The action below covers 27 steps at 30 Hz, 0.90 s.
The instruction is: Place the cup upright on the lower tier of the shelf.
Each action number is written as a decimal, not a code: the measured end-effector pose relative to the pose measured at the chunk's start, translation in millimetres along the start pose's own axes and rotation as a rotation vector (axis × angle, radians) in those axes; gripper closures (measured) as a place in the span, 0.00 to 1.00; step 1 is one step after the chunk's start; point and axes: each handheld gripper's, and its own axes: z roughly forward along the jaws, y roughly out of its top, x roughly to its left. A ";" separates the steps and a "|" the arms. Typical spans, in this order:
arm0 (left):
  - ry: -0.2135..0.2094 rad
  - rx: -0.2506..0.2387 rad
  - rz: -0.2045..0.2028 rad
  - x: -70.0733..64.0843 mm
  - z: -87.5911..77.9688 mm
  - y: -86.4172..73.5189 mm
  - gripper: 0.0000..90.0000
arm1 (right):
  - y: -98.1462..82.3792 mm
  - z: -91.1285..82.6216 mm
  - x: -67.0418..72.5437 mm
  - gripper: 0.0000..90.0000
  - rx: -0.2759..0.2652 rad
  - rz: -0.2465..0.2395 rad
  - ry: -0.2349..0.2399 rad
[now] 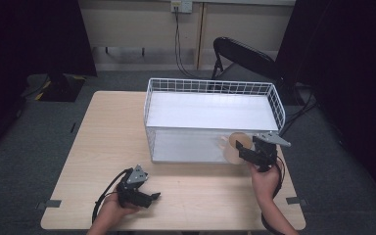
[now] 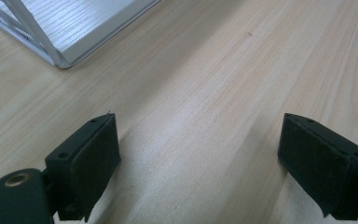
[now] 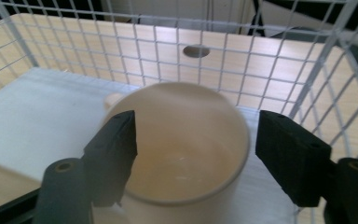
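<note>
Cream mug [image 3: 186, 144] sits between my right gripper's [image 3: 196, 140] spread jaws, released in the wire basket [image 1: 269, 93]. Left gripper [image 2: 200, 154] open, idle over the desk [image 2: 214, 70]. Next, I judge: withdraw without tipping it.

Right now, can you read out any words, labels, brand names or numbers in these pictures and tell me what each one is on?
No readable text.
Cream mug in the white wire basket: plain, no print visible.
Left gripper and right gripper: black pads, no markings.
Wall outlet: too small to read.
Wooden table: bare.
</note>
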 end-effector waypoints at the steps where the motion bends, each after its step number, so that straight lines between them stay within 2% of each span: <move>1: 0.000 0.000 0.000 0.0 0.0 0.0 0.13 | -0.2 -0.6 0.2 0.30 0.002 0.000 0.003; 10: 0.000 0.000 0.000 0.0 0.0 0.0 0.13 | 2.2 -10.5 -3.2 0.26 -0.011 0.014 0.019; 17: 0.000 0.000 0.000 0.0 0.0 0.0 0.13 | 0.5 -13.2 -2.6 0.24 0.008 -0.010 0.021; 27: 0.000 0.000 0.000 0.0 0.0 0.0 0.13 | 2.1 -20.6 -2.4 0.22 0.013 -0.022 0.046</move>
